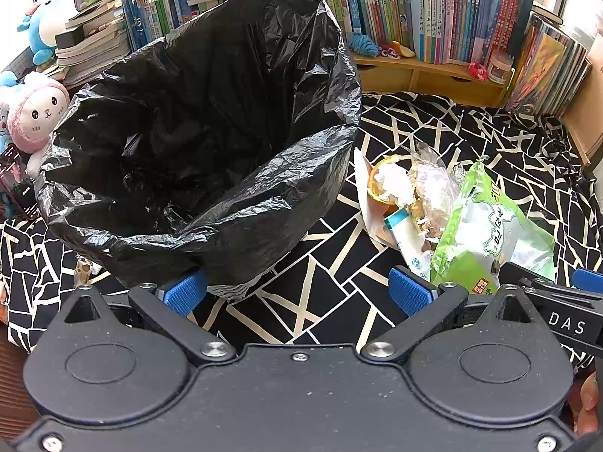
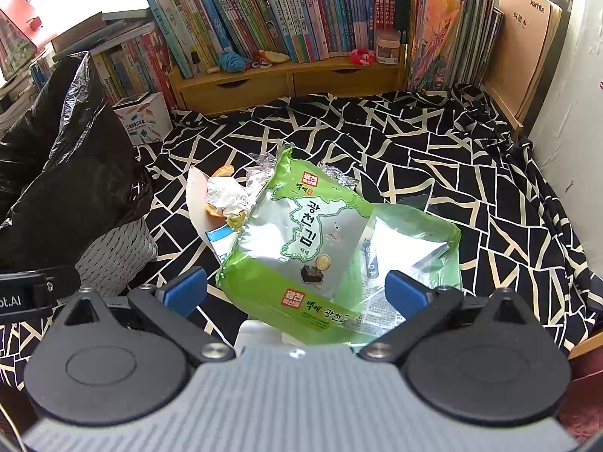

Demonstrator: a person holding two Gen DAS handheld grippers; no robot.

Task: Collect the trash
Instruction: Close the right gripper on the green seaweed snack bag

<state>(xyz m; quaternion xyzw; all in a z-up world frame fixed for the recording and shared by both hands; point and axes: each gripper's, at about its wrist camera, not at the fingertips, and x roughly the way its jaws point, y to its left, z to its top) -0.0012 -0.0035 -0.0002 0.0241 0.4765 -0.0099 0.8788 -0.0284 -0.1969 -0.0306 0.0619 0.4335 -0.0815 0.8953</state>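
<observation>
While both tongs gape (left (image 1: 297, 290), right (image 2: 297, 290)), green seaweed packet (image 2: 320, 241) beside black-lined bin (image 1: 196, 143), patterned cloth (image 2: 433, 158).

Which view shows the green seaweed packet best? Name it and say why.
The right wrist view: the green seaweed packet lies whole and front-facing between the open right gripper fingers. The left wrist view shows it edge-on, partly cut off.

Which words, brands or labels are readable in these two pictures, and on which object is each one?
"DAS": right gripper body.
"광천김": green seaweed packet, centre.
"광천" in red box: packet top and bottom.
"xprinte": brown cardboard box.
"ot.AI", cut off: left gripper body.
Book spines, white box: too small.
</observation>
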